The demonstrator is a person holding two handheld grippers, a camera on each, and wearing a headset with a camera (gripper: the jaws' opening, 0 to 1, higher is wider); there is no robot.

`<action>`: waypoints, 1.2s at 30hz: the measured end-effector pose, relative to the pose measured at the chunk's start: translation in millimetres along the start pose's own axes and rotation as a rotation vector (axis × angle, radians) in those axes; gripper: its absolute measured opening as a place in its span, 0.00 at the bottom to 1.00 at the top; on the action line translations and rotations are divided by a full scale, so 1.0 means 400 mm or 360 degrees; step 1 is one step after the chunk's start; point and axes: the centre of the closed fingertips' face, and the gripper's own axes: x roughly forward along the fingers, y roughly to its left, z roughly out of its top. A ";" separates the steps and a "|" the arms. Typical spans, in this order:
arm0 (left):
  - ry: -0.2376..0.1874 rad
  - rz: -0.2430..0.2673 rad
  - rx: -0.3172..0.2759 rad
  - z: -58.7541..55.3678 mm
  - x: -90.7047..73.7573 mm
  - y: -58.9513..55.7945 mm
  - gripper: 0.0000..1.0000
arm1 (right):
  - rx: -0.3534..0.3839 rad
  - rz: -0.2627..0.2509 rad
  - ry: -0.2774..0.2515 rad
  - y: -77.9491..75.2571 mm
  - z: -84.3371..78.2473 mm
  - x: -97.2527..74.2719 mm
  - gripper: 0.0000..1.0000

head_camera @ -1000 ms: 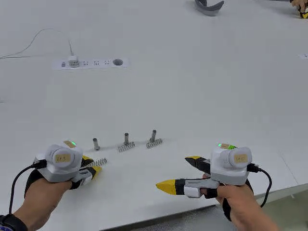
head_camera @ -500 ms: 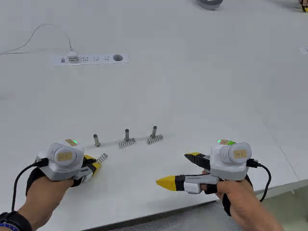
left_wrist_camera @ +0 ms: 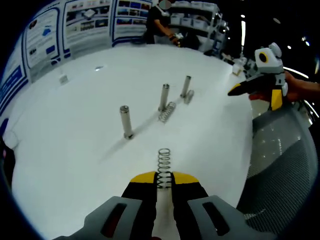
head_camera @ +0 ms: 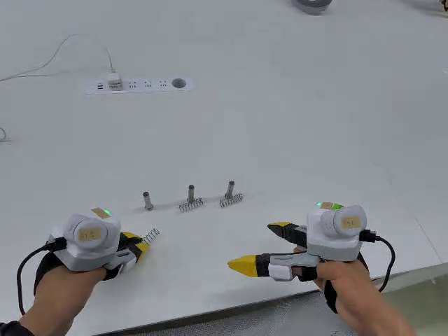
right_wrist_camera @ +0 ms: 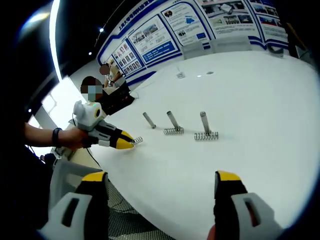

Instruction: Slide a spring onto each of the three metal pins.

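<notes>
Three short metal pins stand upright in a row on the white table: left pin (head_camera: 148,201) (left_wrist_camera: 125,120), middle pin (head_camera: 191,193) (left_wrist_camera: 164,97), right pin (head_camera: 229,189) (left_wrist_camera: 186,86). A spring (head_camera: 190,205) lies at the middle pin's foot, and another spring (head_camera: 231,201) lies by the right pin. My left gripper (head_camera: 138,246) (left_wrist_camera: 160,180) is shut on one end of a third spring (head_camera: 150,236) (left_wrist_camera: 163,161), which sticks out forward, a short way in front of the left pin. My right gripper (head_camera: 264,246) (right_wrist_camera: 160,177) is open with nothing between its jaws, to the right of the pins.
A white power strip (head_camera: 140,85) with a plugged-in cable lies at the far left of the table. A grey object (head_camera: 311,5) sits at the far edge. The table's near edge (head_camera: 231,315) runs just behind my hands.
The left gripper with the spring has edged slightly away from the left pin. The head camera has shifted a little. The right gripper stays where it was.
</notes>
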 end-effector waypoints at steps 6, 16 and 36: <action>-0.0021 0.0012 -0.0017 -0.011 -0.033 -0.006 0.11 | -0.0009 0.0029 0.0002 0.017 0.002 0.008 0.88; -0.0056 0.0011 0.0016 -0.011 -0.088 -0.023 0.11 | -0.0033 0.0092 0.0024 0.053 -0.001 0.034 0.87; -0.0139 -0.0037 0.0103 0.053 -0.123 -0.079 0.11 | -0.0054 0.0239 0.0020 0.123 0.034 0.082 0.78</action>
